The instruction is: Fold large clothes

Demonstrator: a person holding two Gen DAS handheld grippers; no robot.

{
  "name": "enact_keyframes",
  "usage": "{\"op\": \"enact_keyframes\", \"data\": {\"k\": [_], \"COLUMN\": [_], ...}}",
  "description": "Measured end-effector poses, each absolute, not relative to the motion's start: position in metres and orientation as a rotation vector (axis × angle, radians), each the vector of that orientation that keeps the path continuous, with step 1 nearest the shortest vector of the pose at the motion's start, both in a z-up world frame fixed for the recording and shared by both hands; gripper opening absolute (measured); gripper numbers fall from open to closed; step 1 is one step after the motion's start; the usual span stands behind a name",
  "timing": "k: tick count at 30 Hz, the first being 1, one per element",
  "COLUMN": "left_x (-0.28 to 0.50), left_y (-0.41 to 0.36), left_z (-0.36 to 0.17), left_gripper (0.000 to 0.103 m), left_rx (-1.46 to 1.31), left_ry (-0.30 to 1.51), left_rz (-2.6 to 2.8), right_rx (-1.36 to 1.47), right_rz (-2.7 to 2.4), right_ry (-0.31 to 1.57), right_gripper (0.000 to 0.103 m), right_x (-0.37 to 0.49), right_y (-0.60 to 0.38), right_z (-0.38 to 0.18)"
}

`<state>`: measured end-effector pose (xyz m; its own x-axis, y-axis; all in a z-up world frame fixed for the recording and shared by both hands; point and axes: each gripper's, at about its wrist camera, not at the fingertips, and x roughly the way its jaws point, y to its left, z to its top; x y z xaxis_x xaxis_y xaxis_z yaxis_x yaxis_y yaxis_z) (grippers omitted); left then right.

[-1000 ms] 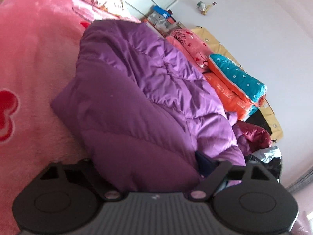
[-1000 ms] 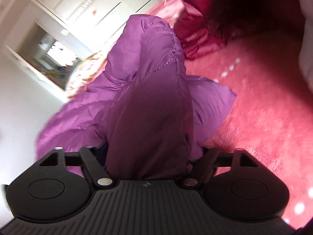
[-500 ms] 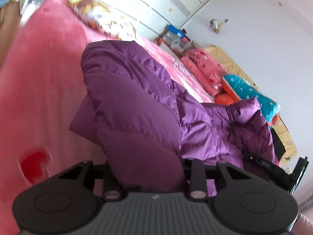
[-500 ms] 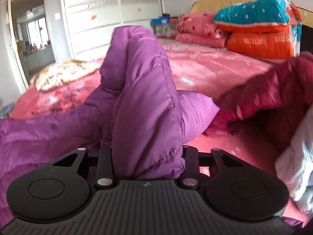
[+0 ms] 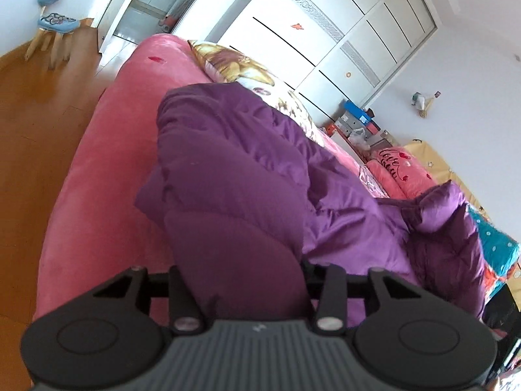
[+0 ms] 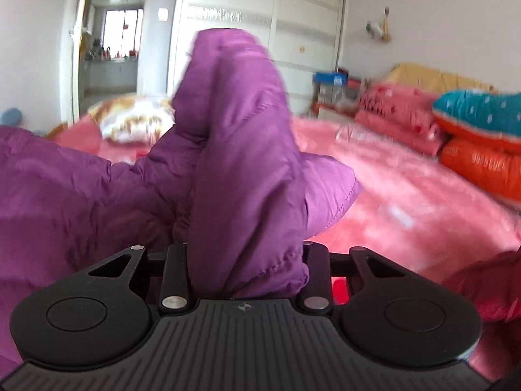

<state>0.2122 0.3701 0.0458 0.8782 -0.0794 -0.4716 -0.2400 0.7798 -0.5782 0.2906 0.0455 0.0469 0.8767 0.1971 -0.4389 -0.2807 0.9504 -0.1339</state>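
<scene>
A bulky purple down jacket (image 5: pixel 260 169) lies bunched on a pink plush bed (image 5: pixel 107 163). My left gripper (image 5: pixel 241 280) has a thick fold of it filling the gap between its fingers; the jaws are opening slightly, and the fabric stays pressed between them. In the right wrist view, another padded part of the purple jacket (image 6: pixel 237 114) stands up from my right gripper (image 6: pixel 247 260), which is shut on it. The rest of the jacket trails off to the left above the bed (image 6: pixel 407 189). The padding hides both grippers' fingertips.
Left of the bed's edge are a wooden floor (image 5: pixel 39 104) and a small blue stool (image 5: pixel 55 22). A floral pillow (image 5: pixel 241 65) lies by white wardrobe doors (image 5: pixel 325 32). Stacked quilts (image 6: pixel 472 137) line the far side. A dark red garment (image 6: pixel 482 286) lies at lower right.
Both grippers have closed from wide open onto folds of the jacket and lifted them. The right view has rolled level and swung across the bed; the left view has tipped up toward the wardrobe.
</scene>
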Motion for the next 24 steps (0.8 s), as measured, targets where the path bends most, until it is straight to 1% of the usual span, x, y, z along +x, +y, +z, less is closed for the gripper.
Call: {"op": "enact_keyframes", "data": {"k": [3, 6, 9, 10, 11, 12, 13, 14, 16, 24], "left_x": [0.213, 0.212, 0.216, 0.213, 0.215, 0.216, 0.216, 0.214, 0.209, 0.133], "left_y": [0.362, 0.361, 0.362, 0.369, 0.366, 0.363, 0.36, 0.359, 0.355, 0.328], "left_z": [0.05, 0.052, 0.046, 0.045, 0.044, 0.042, 0.04, 0.041, 0.046, 0.097], "left_gripper": [0.044, 0.044, 0.057, 0.061, 0.065, 0.073, 0.081, 0.083, 0.089, 0.09], "left_rx": [-0.621, -0.595, -0.555, -0.534, -0.503, -0.472, -0.446, -0.429, -0.391, -0.282], "left_ry": [0.482, 0.482, 0.494, 0.494, 0.495, 0.493, 0.491, 0.491, 0.502, 0.367], "left_rz": [0.089, 0.102, 0.13, 0.131, 0.138, 0.151, 0.166, 0.177, 0.216, 0.301], "right_rx": [-0.168, -0.151, -0.134, -0.137, -0.134, -0.134, -0.142, -0.154, -0.151, 0.003], "right_rz": [0.207, 0.197, 0.181, 0.175, 0.172, 0.168, 0.156, 0.136, 0.113, 0.007], "right_ry": [0.445, 0.461, 0.466, 0.465, 0.466, 0.469, 0.47, 0.47, 0.487, 0.496], "right_gripper": [0.044, 0.044, 0.048, 0.051, 0.057, 0.061, 0.077, 0.09, 0.101, 0.103], "right_x": [0.301, 0.308, 0.321, 0.322, 0.325, 0.32, 0.322, 0.32, 0.323, 0.282], "right_y": [0.043, 0.039, 0.049, 0.046, 0.044, 0.041, 0.043, 0.043, 0.038, -0.013], "right_z": [0.027, 0.024, 0.028, 0.027, 0.026, 0.023, 0.025, 0.028, 0.033, 0.057]}}
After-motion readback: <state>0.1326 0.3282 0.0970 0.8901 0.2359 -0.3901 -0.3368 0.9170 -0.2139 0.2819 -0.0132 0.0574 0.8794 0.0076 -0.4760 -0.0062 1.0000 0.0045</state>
